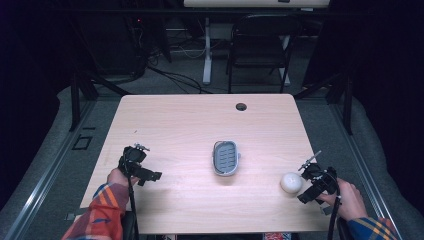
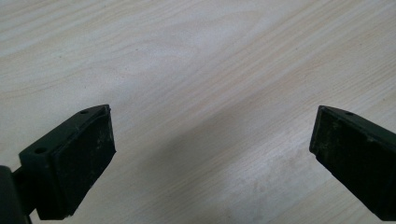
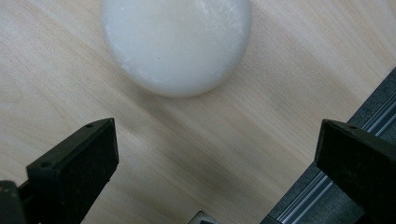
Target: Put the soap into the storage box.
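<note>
A round white soap-like object (image 1: 291,183) (image 3: 176,44) lies on the wooden table (image 1: 190,125) near its right front corner. My right gripper (image 1: 309,186) (image 3: 217,154) hovers just to the right of it, open, jaws wide apart with bare wood between them; the white object lies just beyond the tips. A grey soap dish (image 1: 225,157) with slotted holes rests at the table's middle. My left gripper (image 1: 145,172) (image 2: 212,144) is open over bare wood at the front left, nothing between its fingers.
A round cable hole (image 1: 241,106) sits near the table's far edge. The table's right edge and a metal floor rail (image 3: 327,177) lie close beside the right gripper. A dark chair (image 1: 260,45) stands beyond the table.
</note>
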A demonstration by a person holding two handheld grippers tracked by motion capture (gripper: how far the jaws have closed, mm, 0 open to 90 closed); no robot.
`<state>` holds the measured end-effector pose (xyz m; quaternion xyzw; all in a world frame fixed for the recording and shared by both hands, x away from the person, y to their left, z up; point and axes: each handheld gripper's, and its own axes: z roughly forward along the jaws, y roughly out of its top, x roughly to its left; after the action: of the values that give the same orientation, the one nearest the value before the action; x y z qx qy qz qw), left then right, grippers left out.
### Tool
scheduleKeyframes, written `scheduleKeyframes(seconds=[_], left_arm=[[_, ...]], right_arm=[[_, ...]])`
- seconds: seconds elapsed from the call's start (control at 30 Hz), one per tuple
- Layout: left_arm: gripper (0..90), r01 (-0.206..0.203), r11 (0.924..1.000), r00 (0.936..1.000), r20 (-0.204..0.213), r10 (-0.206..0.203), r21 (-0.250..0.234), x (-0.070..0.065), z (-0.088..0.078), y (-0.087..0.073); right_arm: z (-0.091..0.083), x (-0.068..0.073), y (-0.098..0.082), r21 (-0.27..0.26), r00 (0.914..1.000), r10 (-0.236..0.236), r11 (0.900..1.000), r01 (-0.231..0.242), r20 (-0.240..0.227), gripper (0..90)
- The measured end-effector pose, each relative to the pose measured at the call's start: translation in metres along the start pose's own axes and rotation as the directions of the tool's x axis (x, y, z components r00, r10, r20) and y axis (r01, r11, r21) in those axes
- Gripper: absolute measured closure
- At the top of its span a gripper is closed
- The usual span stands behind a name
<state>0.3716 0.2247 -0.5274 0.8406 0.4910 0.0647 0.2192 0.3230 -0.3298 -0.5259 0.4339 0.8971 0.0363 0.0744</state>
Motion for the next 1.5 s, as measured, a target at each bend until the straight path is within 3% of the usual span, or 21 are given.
scheduleKeyframes(seconds=[0.17, 0.2, 0.23, 0.3, 0.33, 0.37, 0.4, 0.43, 0.47, 0.5, 0.53, 0.57, 0.77, 0.93, 1.07, 1.1, 1.13, 1.23, 1.27, 1.37, 1.5], left_arm=[[0.1, 0.001, 1.0000, 1.0000, 0.001, -0.001, 0.003, 0.000, 0.000, -0.001], [0.1, 0.001, 1.0000, 1.0000, 0.002, -0.001, 0.002, 0.000, 0.000, -0.001], [0.1, 0.004, 1.0000, 1.0000, 0.000, -0.004, 0.000, 0.000, 0.000, -0.002], [0.1, 0.008, 1.0000, 1.0000, 0.000, -0.008, -0.001, 0.002, -0.001, -0.003], [0.1, 0.010, 0.9999, 0.9999, -0.001, -0.010, -0.002, 0.002, -0.001, -0.003], [0.1, 0.009, 1.0000, 1.0000, 0.000, -0.009, -0.001, 0.002, -0.001, -0.003], [0.1, 0.004, 1.0000, 1.0000, 0.000, -0.004, 0.006, 0.001, 0.000, -0.002], [0.1, 0.002, 1.0000, 1.0000, 0.002, -0.002, 0.008, 0.002, 0.000, -0.002], [0.1, 0.003, 1.0000, 1.0000, 0.002, -0.003, 0.008, 0.002, 0.000, -0.002], [0.1, 0.004, 1.0000, 1.0000, 0.001, -0.004, 0.006, 0.002, 0.000, -0.002], [0.1, 0.007, 1.0000, 1.0000, 0.002, -0.007, 0.005, 0.002, 0.000, -0.002], [0.1, 0.007, 1.0000, 1.0000, 0.002, -0.007, 0.006, 0.002, -0.001, -0.003], [0.1, 0.010, 0.9999, 0.9999, 0.004, -0.010, 0.006, 0.002, -0.001, -0.003], [0.1, 0.008, 0.9999, 1.0000, 0.000, -0.008, 0.007, 0.001, 0.000, -0.003], [0.1, 0.007, 0.9999, 1.0000, 0.001, -0.007, 0.008, 0.002, 0.000, -0.002], [0.1, 0.008, 0.9999, 1.0000, 0.002, -0.008, 0.009, 0.002, 0.000, -0.002], [0.1, 0.008, 0.9999, 1.0000, 0.003, -0.008, 0.009, 0.002, 0.000, -0.002], [0.1, 0.009, 0.9999, 1.0000, 0.002, -0.009, 0.010, 0.002, 0.000, -0.002], [0.1, 0.006, 0.9999, 1.0000, 0.001, -0.006, 0.008, 0.002, 0.000, -0.002], [0.1, 0.005, 1.0000, 1.0000, 0.003, -0.005, 0.008, 0.002, 0.000, -0.002], [0.1, 0.006, 1.0000, 1.0000, 0.004, -0.006, 0.007, 0.002, 0.000, -0.002]], right_arm=[[0.002, 0.002, -0.001, -0.030, 0.9998, 0.021, 0.999, -0.022, -0.005, 0.0], [-0.003, -0.001, 0.003, 0.035, 0.9992, -0.040, 0.999, 0.040, 0.004, 0.0], [-0.003, -0.001, 0.003, 0.035, 0.9992, -0.040, 0.999, 0.040, 0.004, 0.0], [0.005, 0.004, 0.002, -0.069, 0.9993, 0.032, 0.997, -0.033, -0.016, 0.0], [0.005, 0.004, 0.002, -0.069, 0.9993, 0.032, 0.997, -0.033, -0.016, 0.0], [0.001, 0.001, 0.005, 0.001, 0.9999, -0.015, 1.000, 0.015, -0.003, 0.0], [0.004, 0.003, 0.005, -0.037, 0.9999, 0.013, 0.999, -0.013, -0.009, 0.0], [-0.001, 0.000, 0.010, 0.015, 0.9994, -0.034, 0.999, 0.034, 0.002, 0.0], [0.008, 0.007, 0.008, -0.123, 0.9971, 0.071, 0.990, -0.074, -0.028, 0.0], [0.007, 0.006, 0.009, -0.125, 0.9973, 0.067, 0.990, -0.070, -0.031, 0.0], [0.001, 0.003, 0.013, -0.059, 0.9997, 0.012, 0.998, -0.013, -0.021, 0.0], [0.000, 0.002, 0.014, -0.045, 0.9996, -0.002, 0.999, 0.000, -0.029, 0.0], [-0.005, 0.006, 0.019, -0.073, 0.9981, -0.040, 0.997, 0.037, -0.047, 0.0], [0.000, 0.010, 0.026, -0.063, 0.9970, -0.049, 0.997, 0.046, -0.059, 0.0], [0.002, 0.007, 0.034, -0.006, 0.9948, -0.061, 0.998, 0.061, -0.081, 0.0], [0.007, 0.010, 0.033, -0.055, 0.9950, -0.023, 0.998, 0.018, -0.097, 0.0], [0.005, 0.008, 0.036, -0.009, 0.9940, -0.059, 0.998, 0.058, -0.092, 0.0], [0.005, 0.009, 0.041, 0.011, 0.9931, -0.076, 0.997, 0.077, -0.090, 0.0], [0.008, 0.011, 0.041, -0.015, 0.9944, -0.055, 0.998, 0.054, -0.090, 0.0], [0.009, 0.010, 0.047, 0.029, 0.9925, -0.081, 0.996, 0.084, -0.091, 0.0], [0.012, 0.010, 0.051, 0.026, 0.9922, -0.083, 0.996, 0.086, -0.093, 0.0]])
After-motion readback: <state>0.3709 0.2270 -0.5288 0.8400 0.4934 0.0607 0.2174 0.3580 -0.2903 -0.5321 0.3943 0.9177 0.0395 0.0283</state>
